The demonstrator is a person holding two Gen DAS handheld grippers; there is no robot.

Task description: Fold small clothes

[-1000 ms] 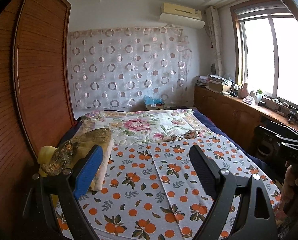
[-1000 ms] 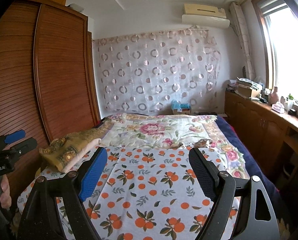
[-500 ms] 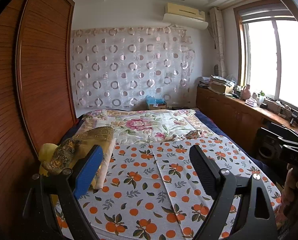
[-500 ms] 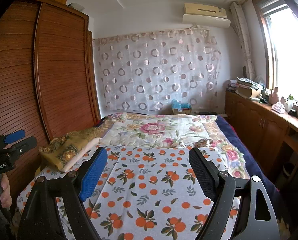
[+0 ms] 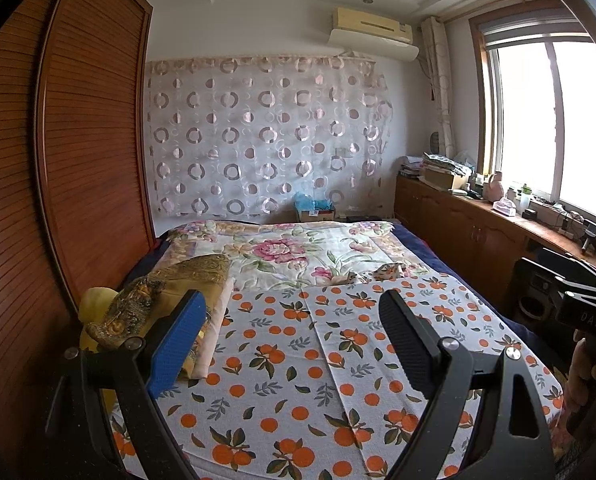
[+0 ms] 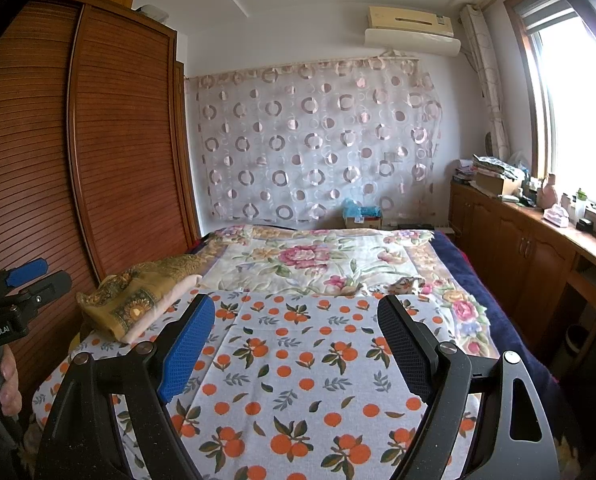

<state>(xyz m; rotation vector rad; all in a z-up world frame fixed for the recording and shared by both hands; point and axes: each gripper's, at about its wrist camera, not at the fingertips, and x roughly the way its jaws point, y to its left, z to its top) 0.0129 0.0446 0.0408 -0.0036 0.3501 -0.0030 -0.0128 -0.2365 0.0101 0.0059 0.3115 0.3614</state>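
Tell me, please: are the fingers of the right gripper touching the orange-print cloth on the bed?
Apart. In the right wrist view, the right gripper hangs above the orange-print cloth, open and empty, its fingers raised clear of the fabric.

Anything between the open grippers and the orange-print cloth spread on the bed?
Nothing visible. The orange-print cloth lies flat right ahead of the left gripper and the right gripper, both open and empty. The folded yellow pile sits off at the cloth's left edge, out of the way.
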